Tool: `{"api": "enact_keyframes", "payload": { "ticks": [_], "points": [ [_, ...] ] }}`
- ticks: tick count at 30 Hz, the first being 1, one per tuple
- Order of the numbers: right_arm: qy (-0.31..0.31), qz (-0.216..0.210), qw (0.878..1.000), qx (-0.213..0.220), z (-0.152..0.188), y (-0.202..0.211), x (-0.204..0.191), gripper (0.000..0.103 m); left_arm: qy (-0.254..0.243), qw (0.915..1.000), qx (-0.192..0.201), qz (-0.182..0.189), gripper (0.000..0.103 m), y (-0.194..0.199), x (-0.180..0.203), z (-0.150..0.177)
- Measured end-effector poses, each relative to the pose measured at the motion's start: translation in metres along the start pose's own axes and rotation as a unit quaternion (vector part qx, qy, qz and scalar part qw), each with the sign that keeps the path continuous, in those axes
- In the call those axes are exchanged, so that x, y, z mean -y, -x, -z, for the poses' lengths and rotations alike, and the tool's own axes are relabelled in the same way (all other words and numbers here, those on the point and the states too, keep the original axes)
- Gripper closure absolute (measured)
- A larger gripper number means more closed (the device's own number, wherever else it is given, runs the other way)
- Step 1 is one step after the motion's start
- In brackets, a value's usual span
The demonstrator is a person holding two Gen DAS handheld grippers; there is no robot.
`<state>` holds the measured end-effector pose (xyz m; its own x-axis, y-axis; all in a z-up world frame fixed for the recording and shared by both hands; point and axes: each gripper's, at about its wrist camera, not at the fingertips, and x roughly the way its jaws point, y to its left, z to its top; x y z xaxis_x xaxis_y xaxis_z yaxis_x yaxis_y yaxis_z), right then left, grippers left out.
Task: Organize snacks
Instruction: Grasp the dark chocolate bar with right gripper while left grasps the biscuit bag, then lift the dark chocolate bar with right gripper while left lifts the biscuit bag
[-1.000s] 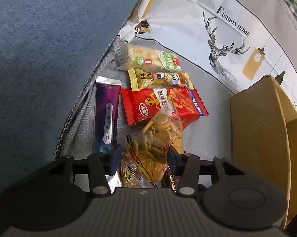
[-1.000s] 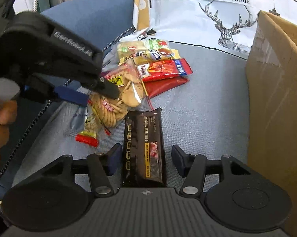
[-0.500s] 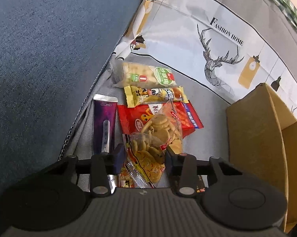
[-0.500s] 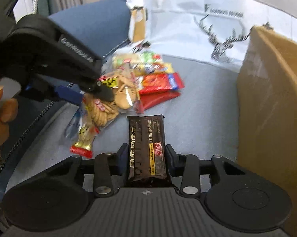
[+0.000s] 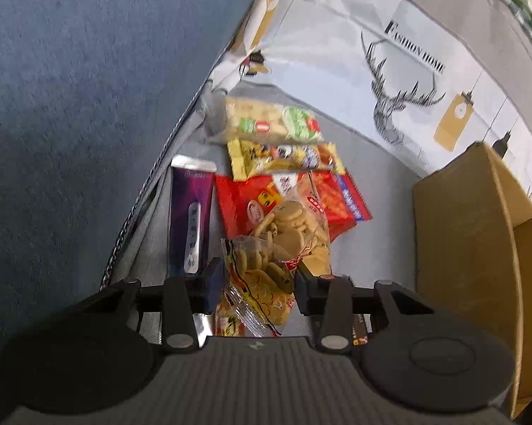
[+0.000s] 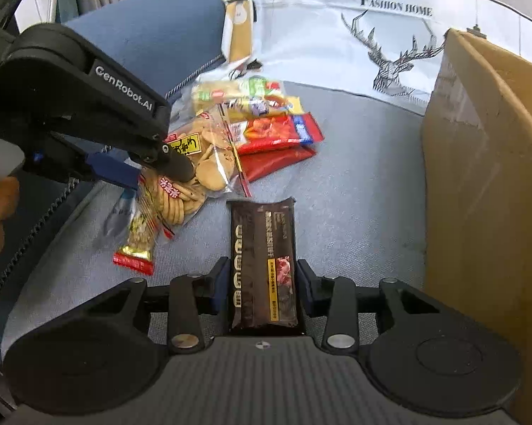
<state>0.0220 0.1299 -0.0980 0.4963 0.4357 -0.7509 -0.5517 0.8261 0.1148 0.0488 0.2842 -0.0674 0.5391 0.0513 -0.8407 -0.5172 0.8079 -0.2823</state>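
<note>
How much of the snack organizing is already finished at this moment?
Nothing looks packed yet. In hand: the left gripper grips the clear cookie bag, the right gripper the dark brown packet. Left: moving both toward the cardboard box, then the red packet and the other snacks.

Even, bright indoor light, soft shadows; fisheye bending at the edges, slight motion blur throughout

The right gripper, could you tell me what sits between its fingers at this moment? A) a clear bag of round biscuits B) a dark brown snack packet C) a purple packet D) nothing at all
B: in the right wrist view the right gripper has both pads against the sides of the dark brown snack packet, while the clear biscuit bag is in the left gripper.
</note>
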Motion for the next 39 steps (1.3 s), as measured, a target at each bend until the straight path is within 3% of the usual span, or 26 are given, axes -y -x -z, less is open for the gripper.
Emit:
{"api": "enact_keyframes", "payload": {
  "ticks": [20, 22, 23, 28, 31, 34, 39],
  "points": [
    [-0.008, 0.007, 0.994, 0.112, -0.017, 0.066, 0.003, 0.063, 0.003, 0.9977, 0.056, 0.038, 0.058, 0.051, 0.018, -0.003],
    [-0.013, 0.006, 0.991, 0.131, -0.022, 0.081, 0.008, 0.067, 0.005, 0.9967, 0.070, 0.042, 0.058, 0.058, 0.021, -0.003],
    [-0.014, 0.005, 0.990, 0.142, -0.023, 0.088, 0.010, 0.074, 0.006, 0.9961, 0.078, 0.043, 0.058, 0.061, 0.023, -0.002],
    [-0.018, 0.002, 0.982, 0.187, -0.030, 0.120, 0.023, 0.081, 0.000, 0.9932, 0.104, 0.052, 0.058, 0.075, 0.030, 0.000],
    [-0.013, -0.005, 0.983, 0.183, -0.030, 0.126, 0.031, 0.081, -0.003, 0.9931, 0.105, 0.053, 0.058, 0.075, 0.032, 0.001],
    [-0.006, -0.024, 0.987, 0.156, -0.028, 0.122, 0.035, 0.080, 0.006, 0.9938, 0.098, 0.052, 0.058, 0.073, 0.029, 0.000],
    [0.034, -0.011, 0.991, 0.127, -0.022, 0.100, 0.011, 0.049, 0.015, 0.9944, 0.092, 0.050, 0.058, 0.071, 0.024, 0.000]
  ]
}}
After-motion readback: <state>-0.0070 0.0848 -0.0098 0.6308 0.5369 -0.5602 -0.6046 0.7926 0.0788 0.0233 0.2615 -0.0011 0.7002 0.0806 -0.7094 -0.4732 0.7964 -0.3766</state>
